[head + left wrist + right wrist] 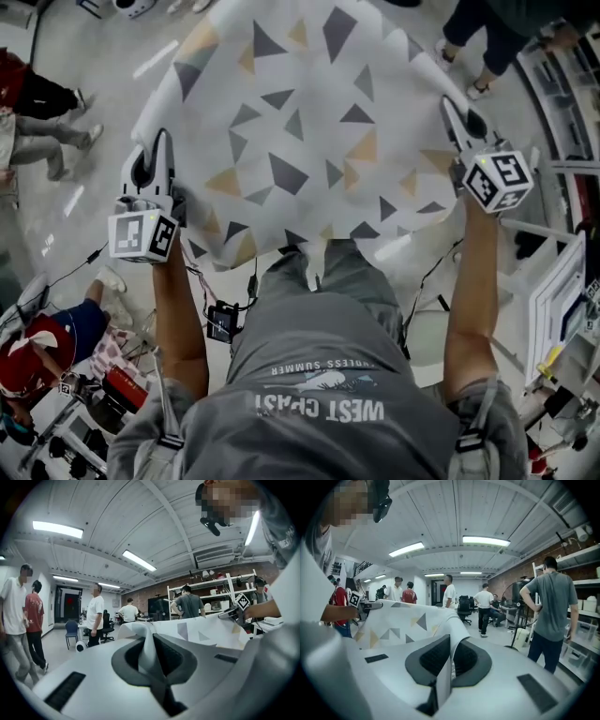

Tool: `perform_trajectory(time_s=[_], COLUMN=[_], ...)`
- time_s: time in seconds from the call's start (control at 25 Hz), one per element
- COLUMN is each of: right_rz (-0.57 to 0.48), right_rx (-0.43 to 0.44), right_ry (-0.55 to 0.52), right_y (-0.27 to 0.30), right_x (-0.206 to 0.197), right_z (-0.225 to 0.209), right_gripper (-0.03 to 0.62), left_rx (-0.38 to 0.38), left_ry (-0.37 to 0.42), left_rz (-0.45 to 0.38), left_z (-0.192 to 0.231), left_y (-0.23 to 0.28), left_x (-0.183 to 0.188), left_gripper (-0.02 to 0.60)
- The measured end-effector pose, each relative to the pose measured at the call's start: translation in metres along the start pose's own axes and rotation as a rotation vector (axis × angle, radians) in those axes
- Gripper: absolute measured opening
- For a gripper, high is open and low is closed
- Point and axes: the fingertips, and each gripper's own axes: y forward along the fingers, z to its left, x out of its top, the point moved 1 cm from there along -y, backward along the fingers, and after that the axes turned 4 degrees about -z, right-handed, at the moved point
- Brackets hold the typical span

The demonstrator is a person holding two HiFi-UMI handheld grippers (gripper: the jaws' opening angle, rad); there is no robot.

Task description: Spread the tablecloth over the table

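Grey shirt (319, 394) sat closest, low in the head view. Left gripper (159, 155) and right gripper (461, 117) each had their fingers pinched tight on a thin fold of the tablecloth (300, 141). It hung stretched between and beyond the fingers, over the floor (103, 66); no bench showed beneath. With so little cloth in each pinch, a sharp flick could probably pull one side loose and drop it.

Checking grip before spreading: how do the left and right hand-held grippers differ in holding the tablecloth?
The left hand-held gripper pinches a bunched fold of tablecloth; the right hand-held gripper clamps a flatter edge. Left sits nearer the person than right. Both are shut on it.
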Motion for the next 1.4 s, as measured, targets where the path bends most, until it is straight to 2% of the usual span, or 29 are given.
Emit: perform_trajectory(time_s=[0.24,0.4,0.64,0.84,0.92,1.0,1.08,1.2,1.24,1.28,1.4], right_rz=[0.072,0.116,0.187,0.237,0.314,0.397,0.437,0.470,0.483,0.494,0.460], right_rx=[0.055,0.074,0.102,0.115,0.095,0.064,0.032,-0.006,0.031,0.122,0.537], right_ry=[0.014,0.042,0.105,0.139,0.201,0.324,0.487,0.697,0.741,0.763,0.724], right_y=[0.039,0.050,0.066,0.063,0.075,0.089,0.098,0.105,0.107,0.109,0.103], right_x=[-0.031,-0.041,-0.071,-0.064,-0.109,-0.177,-0.229,-0.286,-0.296,-0.297,-0.250], right_z=[-0.007,-0.015,-0.020,-0.025,-0.036,-0.051,-0.066,-0.077,-0.074,-0.065,-0.037], right_gripper=[0.014,0.014,0.014,0.015,0.015,0.015,0.017,0.017,0.015,0.017,0.095], left_rx=[0.033,0.058,0.052,0.069,0.082,0.116,0.166,0.236,0.251,0.262,0.273], left_ry=[-0.018,-0.037,-0.065,-0.059,-0.073,-0.113,-0.193,-0.330,-0.356,-0.370,-0.367], left_rz=[0.095,0.150,0.230,0.260,0.329,0.411,0.460,0.494,0.504,0.515,0.540], left_z=[0.006,0.013,0.015,0.007,0.009,0.018,0.036,0.061,0.067,0.071,0.082], left_y=[0.016,0.023,0.037,0.040,0.055,0.066,0.071,0.070,0.069,0.068,0.068], left_x=[-0.039,-0.051,-0.072,-0.060,-0.102,-0.165,-0.216,-0.262,-0.273,-0.281,-0.289], left_gripper=[0.000,0.000,0.001,0.000,0.000,0.000,0.000,0.000,0.000,0.000,0.003])
